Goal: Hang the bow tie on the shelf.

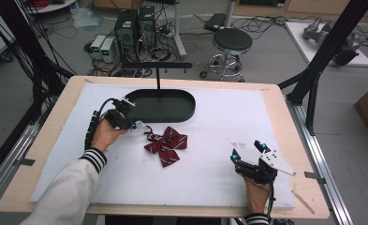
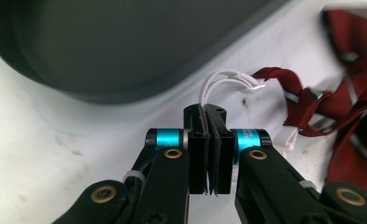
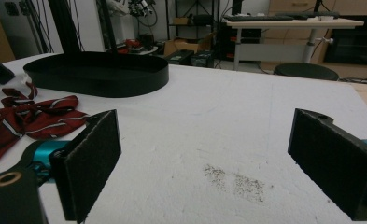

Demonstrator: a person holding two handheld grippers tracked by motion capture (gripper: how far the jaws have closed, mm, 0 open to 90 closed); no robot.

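Right now I have the left gripper (image 2: 210, 116) clamped on the white elastic cord (image 2: 223, 83) of the bow tie (image 1: 166, 145), which lies just in front of the black tray (image 1: 189, 110). It's light, floppy cloth, so the cord is the surest hold. My right gripper (image 3: 204, 154) rests released.

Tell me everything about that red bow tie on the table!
The bow tie is dark red cloth with thin white and dark stripes. It lies flat and a bit crumpled on the white table cover, just in front of the black oval tray, not touching it. A thin white elastic loop comes off one end, and the left gripper is shut on that loop.
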